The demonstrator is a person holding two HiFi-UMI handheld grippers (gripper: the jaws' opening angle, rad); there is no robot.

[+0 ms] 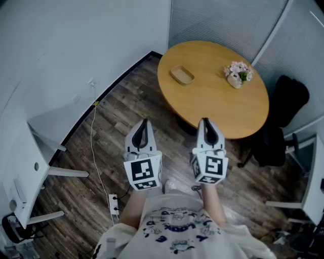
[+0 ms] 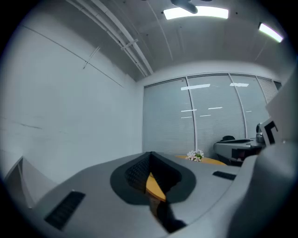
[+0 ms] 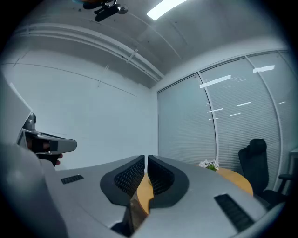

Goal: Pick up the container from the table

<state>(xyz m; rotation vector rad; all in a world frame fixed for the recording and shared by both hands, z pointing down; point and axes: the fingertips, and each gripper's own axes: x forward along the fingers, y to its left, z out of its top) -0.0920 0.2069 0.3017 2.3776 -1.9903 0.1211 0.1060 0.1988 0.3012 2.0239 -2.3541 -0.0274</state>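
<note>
Ahead, round wooden table, plank floor.

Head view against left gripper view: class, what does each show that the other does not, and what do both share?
Only the head view shows the container, the white cable on the floor and the person's shirt. Only the left gripper view shows the ceiling lights and the blinds. Both show the round table, the flowers and the left gripper, its fingers together.
</note>
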